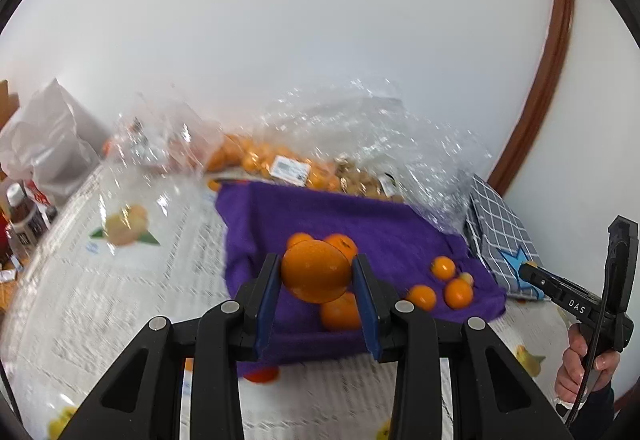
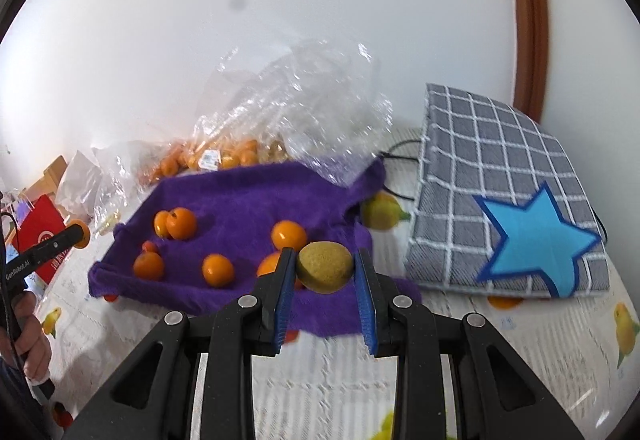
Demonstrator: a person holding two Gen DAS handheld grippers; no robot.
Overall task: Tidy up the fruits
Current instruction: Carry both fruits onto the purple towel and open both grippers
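My left gripper (image 1: 316,272) is shut on a large orange (image 1: 315,270), held above the purple towel (image 1: 360,224). Several small oranges (image 1: 443,267) lie loose on that towel. In the right wrist view my right gripper (image 2: 325,269) is shut on a yellow-green round fruit (image 2: 325,266) over the near edge of the purple towel (image 2: 248,192), where several small oranges (image 2: 217,270) are scattered. The right gripper's handle and a hand (image 1: 580,356) show at the right edge of the left wrist view.
Clear plastic bags of oranges (image 1: 260,156) sit behind the towel by the white wall. A grey checked bag with a blue star (image 2: 500,200) lies to the right. A red box (image 2: 40,232), bottles (image 1: 24,216) and a white bag (image 1: 52,136) stand at the left. The patterned tablecloth (image 1: 120,280) covers the table.
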